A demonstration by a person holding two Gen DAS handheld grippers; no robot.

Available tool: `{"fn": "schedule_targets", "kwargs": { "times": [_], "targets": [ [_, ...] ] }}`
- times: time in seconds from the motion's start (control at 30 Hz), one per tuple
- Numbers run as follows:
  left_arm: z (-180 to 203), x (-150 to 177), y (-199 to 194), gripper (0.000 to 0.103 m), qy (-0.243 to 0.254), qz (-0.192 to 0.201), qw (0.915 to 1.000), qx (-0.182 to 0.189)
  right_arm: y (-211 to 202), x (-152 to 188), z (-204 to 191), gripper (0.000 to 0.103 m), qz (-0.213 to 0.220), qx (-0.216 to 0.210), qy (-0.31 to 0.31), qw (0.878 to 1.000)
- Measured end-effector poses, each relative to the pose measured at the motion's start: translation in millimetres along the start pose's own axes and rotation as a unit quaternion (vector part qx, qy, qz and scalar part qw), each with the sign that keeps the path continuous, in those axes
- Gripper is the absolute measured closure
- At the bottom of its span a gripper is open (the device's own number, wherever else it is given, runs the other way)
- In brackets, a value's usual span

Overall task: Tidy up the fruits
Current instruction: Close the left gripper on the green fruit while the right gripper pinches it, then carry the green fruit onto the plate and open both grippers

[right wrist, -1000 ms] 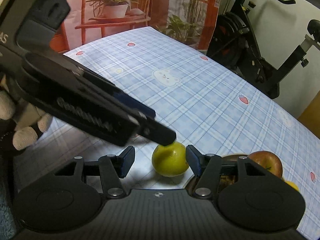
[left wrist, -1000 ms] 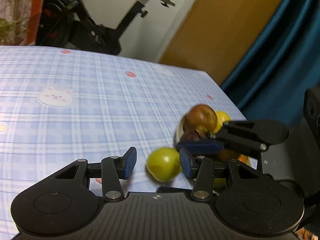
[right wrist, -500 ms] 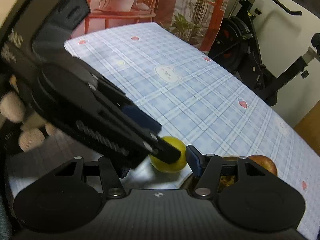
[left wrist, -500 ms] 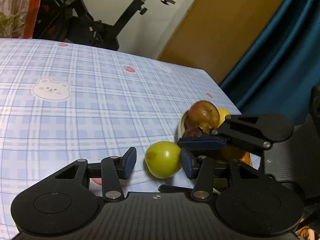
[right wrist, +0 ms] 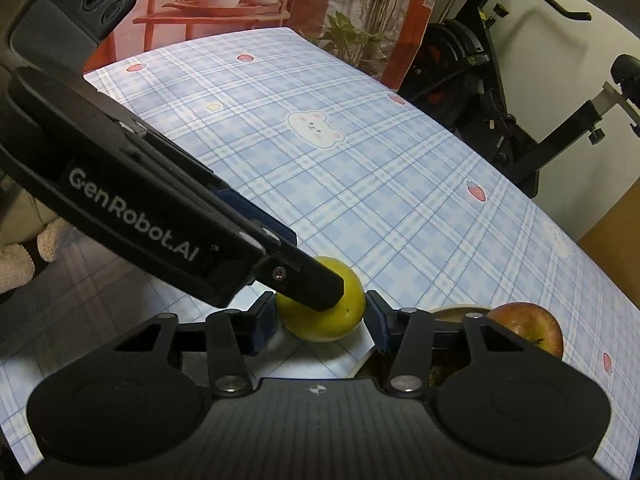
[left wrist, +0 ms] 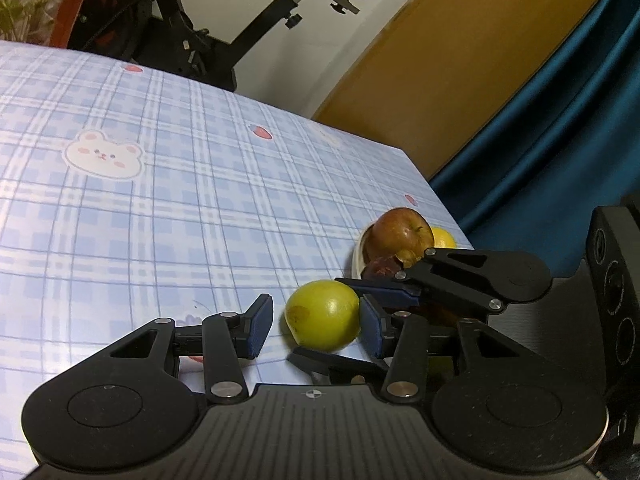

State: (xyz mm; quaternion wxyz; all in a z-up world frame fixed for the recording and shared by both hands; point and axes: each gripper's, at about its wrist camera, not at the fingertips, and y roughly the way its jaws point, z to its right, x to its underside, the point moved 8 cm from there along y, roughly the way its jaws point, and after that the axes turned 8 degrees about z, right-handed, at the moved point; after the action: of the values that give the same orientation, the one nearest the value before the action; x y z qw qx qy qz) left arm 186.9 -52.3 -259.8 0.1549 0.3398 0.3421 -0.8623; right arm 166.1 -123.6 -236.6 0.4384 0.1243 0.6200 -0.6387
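Observation:
A green apple [left wrist: 322, 314] [right wrist: 326, 320] lies on the blue plaid tablecloth [left wrist: 160, 208] near its front edge. My right gripper [right wrist: 320, 320] has the apple between its jaws, which are closing, and both blue pads touch its sides. In the left wrist view, this gripper reaches in from the right. My left gripper [left wrist: 314, 326] is open around the same apple. Its right pad is against the apple and its left pad stands off it. A white bowl [left wrist: 357, 254] just right of the apple holds a red apple [left wrist: 400, 230] [right wrist: 528, 326], a yellow fruit [left wrist: 444, 237] and darker fruit.
The tablecloth [right wrist: 360, 184] stretches away behind the apple, bare but for its prints. An exercise bike [left wrist: 192, 40] [right wrist: 500, 92] stands past the far edge. A blue curtain [left wrist: 560, 120] hangs beside the table's right side. A person's hand [right wrist: 16, 258] shows at the left.
My right gripper's jaws have closed in on the green apple and sunk slightly toward the table. The left gripper has stayed about the apple, its finger now across the top.

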Motion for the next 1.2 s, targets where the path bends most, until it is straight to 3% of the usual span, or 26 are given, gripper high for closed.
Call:
{"fn": "schedule_targets", "kwargs": {
  "times": [0.3, 0.5, 0.8, 1.2],
  "targets": [
    [14.4, 10.8, -3.9, 0.054, 0.015, 0.003, 0.9998, -0.009, -10.8, 0.1, -14.3, 0.053, 0.024, 0.000, -0.003, 1.000],
    [47.1, 4.8, -20.3, 0.054, 0.063, 0.030, 0.9975, -0.015, -41.5, -1.6, -16.8, 0.053, 0.078, 0.023, 0.008, 0.997],
    [114.0, -5.7, -13.5, 0.053, 0.156, 0.045, 0.9866, -0.016, -94.9, 4.3, 4.4, 0.053, 0.161, 0.066, 0.046, 0.984],
    [189.6, -5.5, 53.6, 0.053, 0.264, -0.005, 0.9645, -0.006, -144.1, 48.1, 75.1, 0.053, 0.214, 0.118, 0.153, 0.958]
  ]
}}
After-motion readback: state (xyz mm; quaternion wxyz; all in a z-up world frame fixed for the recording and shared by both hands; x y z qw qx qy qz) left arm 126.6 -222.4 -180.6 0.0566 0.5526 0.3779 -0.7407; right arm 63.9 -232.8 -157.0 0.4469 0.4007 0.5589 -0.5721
